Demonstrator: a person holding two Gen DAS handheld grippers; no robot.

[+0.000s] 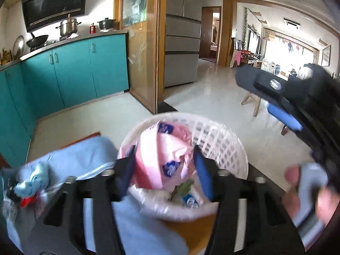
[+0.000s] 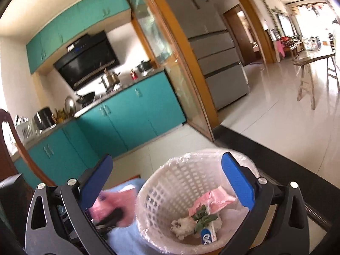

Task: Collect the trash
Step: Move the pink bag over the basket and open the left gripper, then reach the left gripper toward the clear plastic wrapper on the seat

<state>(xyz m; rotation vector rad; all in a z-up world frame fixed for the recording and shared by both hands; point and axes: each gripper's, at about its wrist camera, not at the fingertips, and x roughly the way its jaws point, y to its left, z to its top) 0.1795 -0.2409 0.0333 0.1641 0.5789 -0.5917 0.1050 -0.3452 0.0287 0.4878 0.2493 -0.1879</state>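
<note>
Teal kitchen cabinets (image 1: 70,68) fill the upper left; at lower centre our left tongs (image 1: 164,167) straddle a pink wrapper (image 1: 167,148) over the white basket (image 1: 223,140), grip unclear; our right tongs (image 2: 167,180) gape, released.

A kitchen with teal cabinets (image 2: 136,114) beneath a grey counter, where a steel pot (image 1: 68,26) and a black wok (image 1: 37,40) sit under a black range hood (image 1: 54,4). A wood-framed glass partition (image 1: 141,48) stands beside a grey refrigerator (image 2: 221,59). Glossy pale floor tiles (image 1: 214,97) lead to a sunlit living room with bright windows (image 1: 291,48) and a wooden stool (image 2: 306,85).
</note>
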